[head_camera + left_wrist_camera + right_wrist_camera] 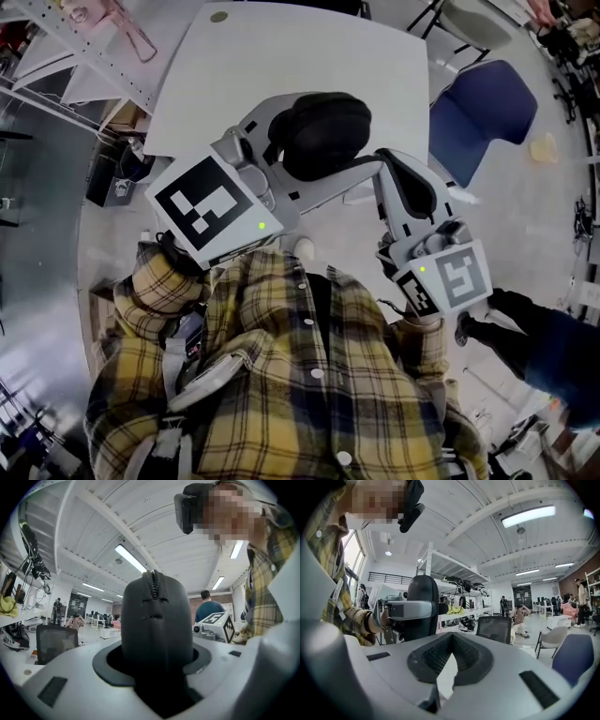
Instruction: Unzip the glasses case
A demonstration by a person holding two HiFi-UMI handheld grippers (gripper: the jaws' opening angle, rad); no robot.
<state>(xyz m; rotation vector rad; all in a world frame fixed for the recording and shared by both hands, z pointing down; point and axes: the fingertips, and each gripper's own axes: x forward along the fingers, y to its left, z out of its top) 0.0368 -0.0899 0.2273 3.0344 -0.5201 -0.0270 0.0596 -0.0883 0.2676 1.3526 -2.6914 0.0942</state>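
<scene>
Room: an open workshop with a white ceiling, strip lights and shelving. In the head view a white tabletop [281, 47] lies toward 12 o'clock and a blue chair [483, 112] toward 2 o'clock.
Glasses case: the dark, rounded glasses case [157, 620] is held up in the air in front of the person's chest, off the tabletop. It stands end-up between the left jaws.
Zipper: the zipper [152, 581] runs over the top edge of the case, facing the left gripper's camera, and its teeth look closed. I cannot make out the pull for certain.
Contents: the case is zipped, so nothing inside shows. Whether it holds glasses cannot be told.
Left gripper: the left gripper [328, 136] has its jaws clamped on the body of the case, one on each broad side, which leaves the zipped edge free.
Right gripper: the right gripper [451, 635] has its ribbed jaws drawn together at the tips, with nothing between them. In the head view it sits at about 4 o'clock from the case, close beside it but apart from it.
Step in hand: probably the approach to the zip, as no unzipping has begun.
Doing it well: the right jaws must part before they can pinch the pull. The left grip should stay firm and away from the seam, so the pull travels along the curved edge without twisting the case loose.
Risk: the smooth, rounded shell could turn in the left jaws if the tug goes sideways.
</scene>
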